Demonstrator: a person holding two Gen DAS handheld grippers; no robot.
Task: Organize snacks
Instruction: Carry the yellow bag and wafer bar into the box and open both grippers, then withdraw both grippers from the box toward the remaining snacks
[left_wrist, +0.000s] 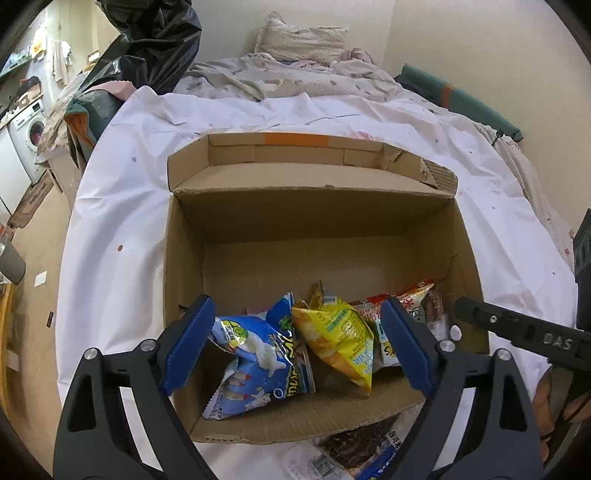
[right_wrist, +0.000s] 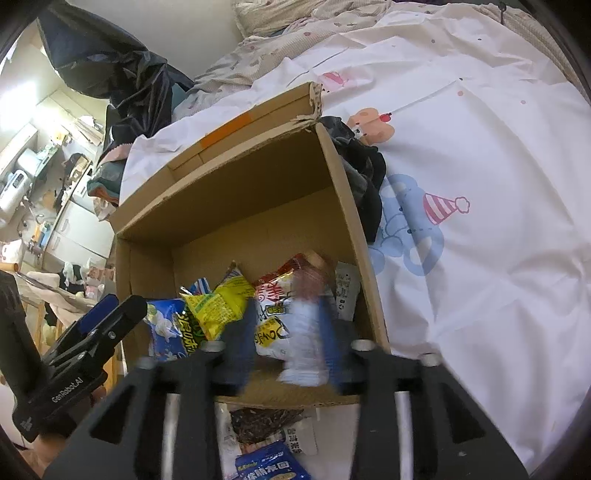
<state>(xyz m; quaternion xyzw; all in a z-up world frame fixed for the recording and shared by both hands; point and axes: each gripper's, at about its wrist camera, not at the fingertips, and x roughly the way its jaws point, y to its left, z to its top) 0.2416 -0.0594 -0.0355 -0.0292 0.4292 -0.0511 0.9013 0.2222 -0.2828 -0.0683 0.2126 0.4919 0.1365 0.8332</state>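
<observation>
Two handheld grippers hang over an open cardboard box (left_wrist: 184, 236) on a white bedsheet (left_wrist: 122, 206): the left gripper (left_wrist: 295, 347), jaws spread wide and empty, above a blue snack bag (left_wrist: 255, 365) and yellow snack bag (left_wrist: 336, 336) inside; the right gripper (right_wrist: 288, 343), jaws parted, blurred around a pale packet (right_wrist: 304, 332); a rumpled quilt (left_wrist: 280, 79) lies beyond

Snack packets (left_wrist: 295, 343) lie in the box's (left_wrist: 184, 258) near end, more packets (right_wrist: 266, 439) on the sheet (right_wrist: 480, 258) before it.
</observation>
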